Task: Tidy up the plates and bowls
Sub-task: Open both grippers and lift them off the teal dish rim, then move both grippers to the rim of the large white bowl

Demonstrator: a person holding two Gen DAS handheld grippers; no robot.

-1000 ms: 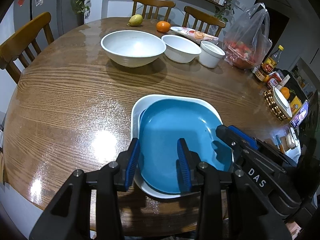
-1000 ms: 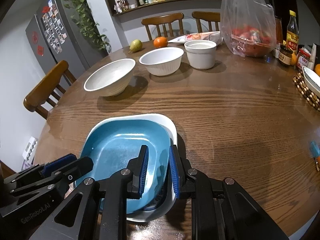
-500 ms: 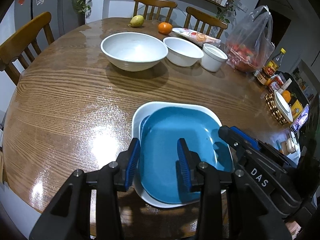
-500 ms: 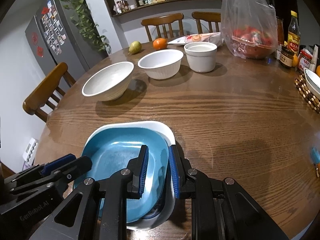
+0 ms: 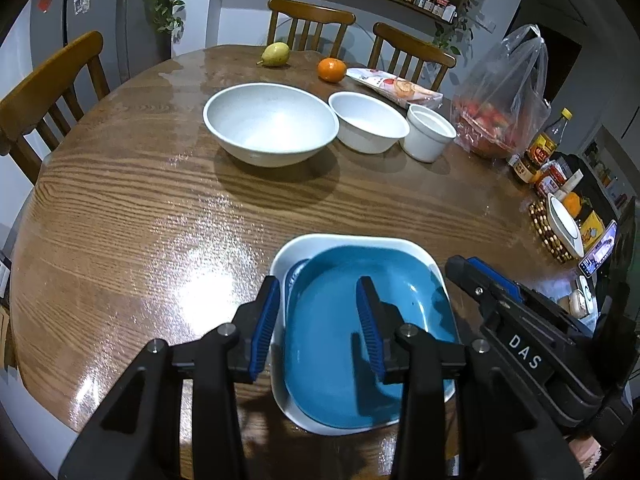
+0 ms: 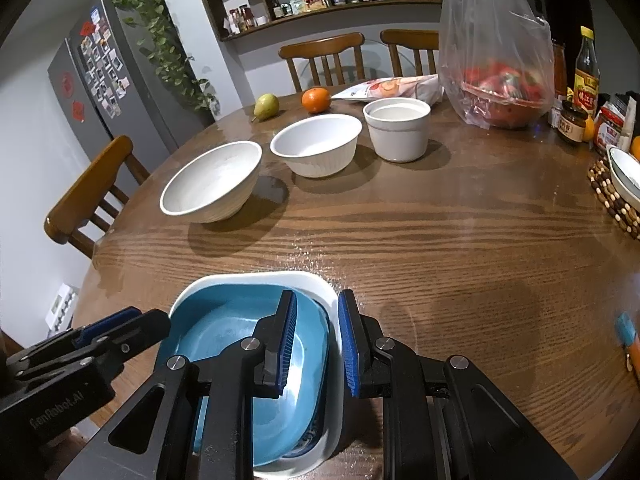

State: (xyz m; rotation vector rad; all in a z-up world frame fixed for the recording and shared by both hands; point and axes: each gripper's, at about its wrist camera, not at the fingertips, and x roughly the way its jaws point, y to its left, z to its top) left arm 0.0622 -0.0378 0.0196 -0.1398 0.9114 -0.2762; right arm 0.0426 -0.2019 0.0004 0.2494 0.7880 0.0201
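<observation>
- Left gripper (image 5: 316,322): angled down over near tabletop (image 5: 140,216) edge; fingers (image 5: 264,324) straddle left rim of the plate stack w/ a gap, not clamping – set apart.
- Right gripper (image 6: 316,344): angled down at same stack from opp. side; fingers (image 6: 286,342) nearly closed, pinching right rim of white plate (image 6: 328,292) and blue plate (image 6: 224,316).
- Plates: blue nested in white, at near tabletop edge, between both grippers.
- Bowls: large white bowl (image 5: 270,122), medium bowl (image 5: 368,120), small straight-sided cup-bowl (image 5: 430,132) in a row farther back, well apart from the plates.
- Misc.: pear (image 5: 276,54), orange (image 5: 332,69), plastic bag (image 5: 504,92) at far side.
</observation>
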